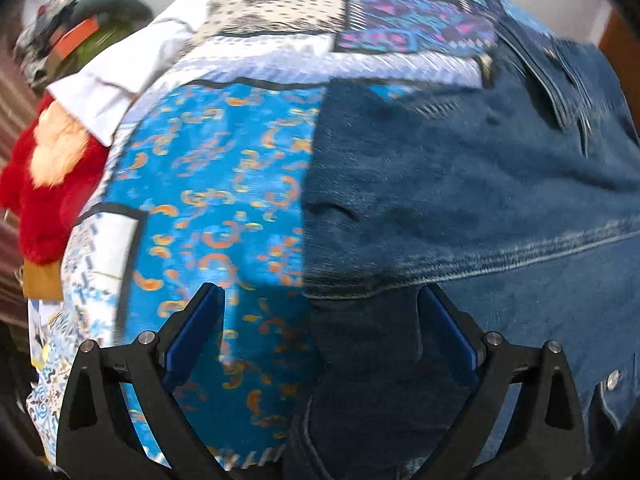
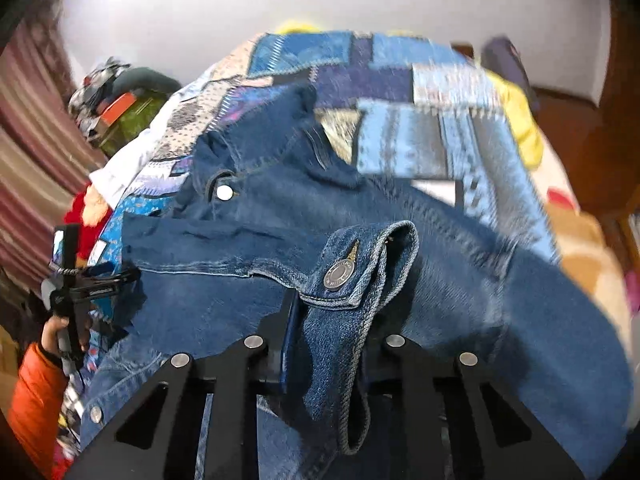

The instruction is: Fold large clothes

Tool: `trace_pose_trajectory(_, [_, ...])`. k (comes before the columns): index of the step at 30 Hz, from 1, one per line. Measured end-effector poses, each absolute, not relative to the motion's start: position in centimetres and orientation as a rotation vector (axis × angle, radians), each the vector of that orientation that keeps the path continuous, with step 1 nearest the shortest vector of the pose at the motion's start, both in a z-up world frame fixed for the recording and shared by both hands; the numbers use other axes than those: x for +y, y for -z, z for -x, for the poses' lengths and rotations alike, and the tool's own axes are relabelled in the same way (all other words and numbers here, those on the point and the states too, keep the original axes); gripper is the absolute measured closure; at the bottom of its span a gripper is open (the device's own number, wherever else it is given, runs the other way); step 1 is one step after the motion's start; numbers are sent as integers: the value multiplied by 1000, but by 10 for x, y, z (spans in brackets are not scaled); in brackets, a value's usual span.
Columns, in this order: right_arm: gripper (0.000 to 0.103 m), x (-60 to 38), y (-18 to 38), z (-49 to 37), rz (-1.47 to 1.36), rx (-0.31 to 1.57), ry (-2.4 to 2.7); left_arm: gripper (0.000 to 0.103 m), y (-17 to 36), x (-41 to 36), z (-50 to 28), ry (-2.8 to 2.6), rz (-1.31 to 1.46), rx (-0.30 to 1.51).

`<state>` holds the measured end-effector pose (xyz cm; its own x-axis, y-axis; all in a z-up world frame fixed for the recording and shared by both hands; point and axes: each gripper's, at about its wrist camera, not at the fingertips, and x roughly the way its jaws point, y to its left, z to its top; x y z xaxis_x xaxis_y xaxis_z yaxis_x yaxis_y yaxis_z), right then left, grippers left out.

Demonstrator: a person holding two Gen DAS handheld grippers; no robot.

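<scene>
Denim jacket [image 2: 248, 248] lies spread on the patchwork bedspread [image 1: 224, 168]. Right gripper [image 2: 332, 344] is clamped on the jacket's buttoned cuff [image 2: 352, 272], lifted above the jacket body. Left gripper [image 1: 320, 320] gapes wide, unladen, over the jacket's edge.

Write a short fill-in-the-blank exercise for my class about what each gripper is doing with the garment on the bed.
1. The garment being folded is a denim ____.
2. The right gripper is shut on the jacket's buttoned ____.
3. The left gripper hovers with its jaws ____.
4. The jacket lies on a patchwork ____.

Missing words: jacket; cuff; open; quilt
</scene>
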<state>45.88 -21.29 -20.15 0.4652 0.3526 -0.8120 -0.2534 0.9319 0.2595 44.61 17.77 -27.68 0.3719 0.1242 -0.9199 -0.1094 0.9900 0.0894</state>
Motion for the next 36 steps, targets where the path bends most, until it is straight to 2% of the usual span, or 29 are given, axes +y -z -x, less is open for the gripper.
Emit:
trace_pose_trajectory(3, [82,-209,196,-450,9,1002,-340,1,285,171,-446,-143,-36,1185])
trace_pose_trajectory(8, [81,-205,230,-441,186,1039,-263,0,296,157,-444,-162,-126,1184])
trace_pose_trajectory(15, [76,-219,230,-438,115,1051,-256,0,299,156,-439,-176,-129,1165])
trace_pose_trajectory(17, [67,-222,228,-434,123,1050,-243,0,300,156,-438,-176,-126,1168])
trace_pose_trajectory(18, [42,-224,226,-430,153,1042,-201,0,299,156,-438,-178,-127,1171])
trace_pose_trajectory(19, [21,-227,225,-427,183,1021,-164,0,299,155,-438,-181,-129,1177])
trace_pose_trajectory(20, [18,-231,223,-423,204,991,-144,0,299,154,-441,-182,-130,1182])
trace_pose_trajectory(26, [17,-295,207,-399,71,1020,-92,0,285,153,-454,-236,-129,1208])
trace_pose_trajectory(31, [17,-371,188,-367,-107,1013,-5,0,235,129,-452,-216,-134,1103])
trace_pose_trajectory(36, [16,-448,185,-330,-284,1000,122,0,177,72,-456,-66,-108,1007])
